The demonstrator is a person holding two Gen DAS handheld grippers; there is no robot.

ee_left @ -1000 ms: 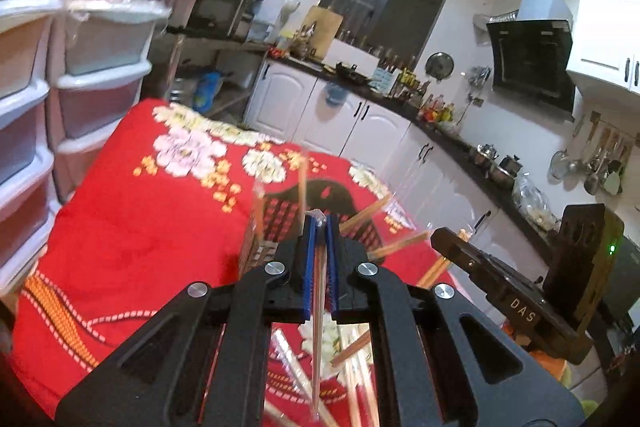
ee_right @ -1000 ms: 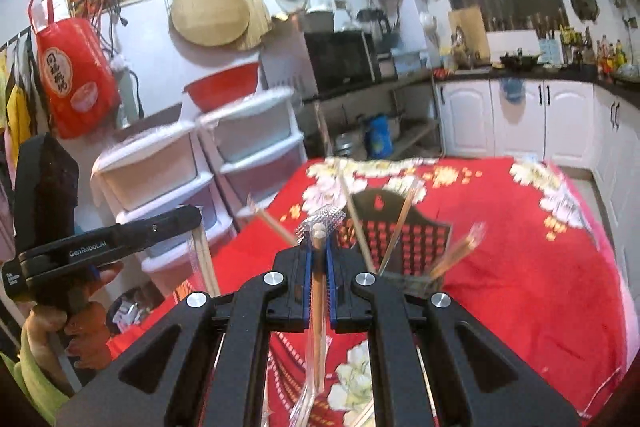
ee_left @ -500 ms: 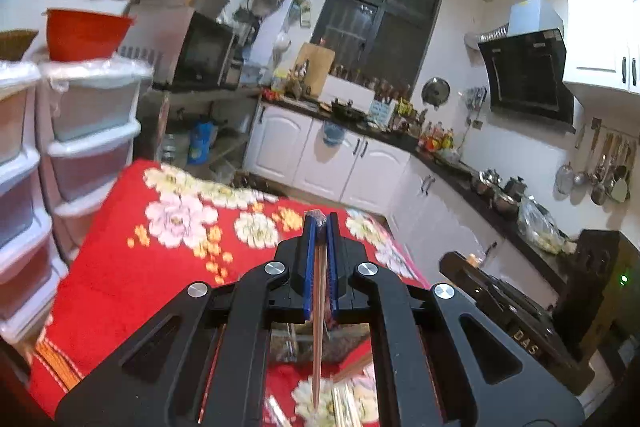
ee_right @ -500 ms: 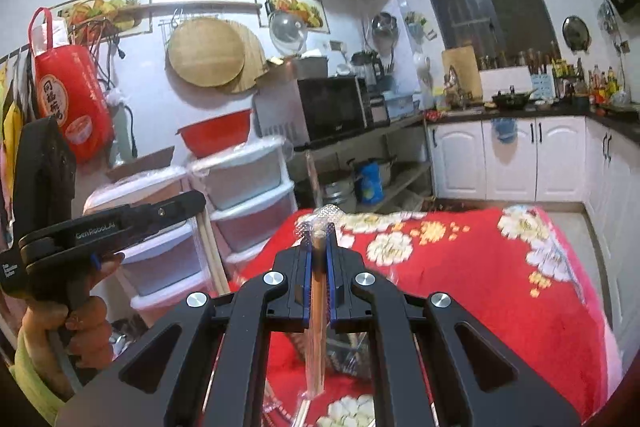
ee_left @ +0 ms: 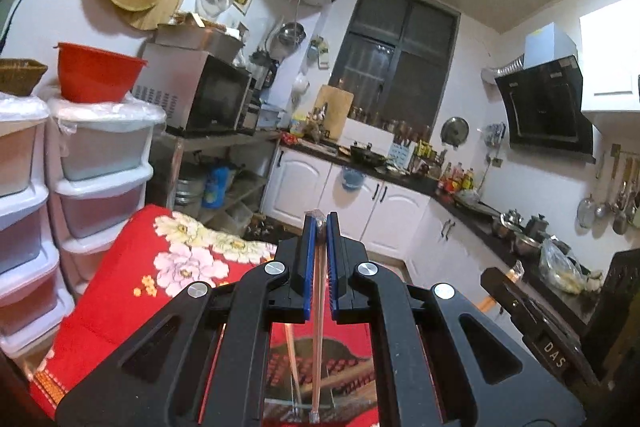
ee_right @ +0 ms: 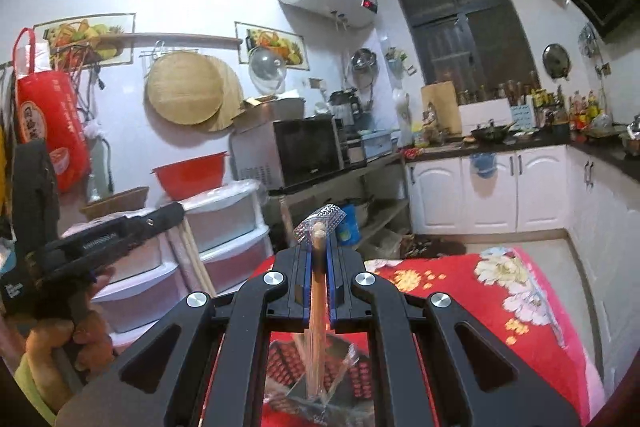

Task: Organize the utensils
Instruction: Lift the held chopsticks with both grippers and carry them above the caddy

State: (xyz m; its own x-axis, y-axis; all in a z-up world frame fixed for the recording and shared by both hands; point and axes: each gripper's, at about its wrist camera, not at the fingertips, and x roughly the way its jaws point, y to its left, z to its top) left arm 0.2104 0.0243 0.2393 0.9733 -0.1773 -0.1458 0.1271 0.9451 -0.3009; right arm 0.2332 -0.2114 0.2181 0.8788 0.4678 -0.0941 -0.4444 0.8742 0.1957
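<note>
My left gripper (ee_left: 319, 227) is shut on a pair of wooden chopsticks (ee_left: 318, 327) in a clear wrapper, which hang down between its blue pads. My right gripper (ee_right: 319, 253) is shut on another wrapped pair of chopsticks (ee_right: 316, 307), with the wrapper's top (ee_right: 322, 217) sticking out above the fingertips. Under both grippers a dark perforated utensil basket (ee_left: 348, 371) (ee_right: 280, 359) lies on the red floral tablecloth (ee_left: 120, 287). The right gripper (ee_left: 540, 327) shows at the right edge of the left wrist view. In the right wrist view a hand (ee_right: 60, 339) holds the left gripper (ee_right: 168, 217) at the left.
White plastic drawer units (ee_left: 100, 167) with a red bowl (ee_left: 96, 75) on top stand left of the table. Behind them are a microwave (ee_left: 200, 99) and a shelf. White cabinets under a crowded dark counter (ee_left: 360, 195) run along the far wall.
Both grippers have risen and tipped up toward level, each still shut on its chopsticks. The basket and tablecloth have dropped to the bottom of both views.
</note>
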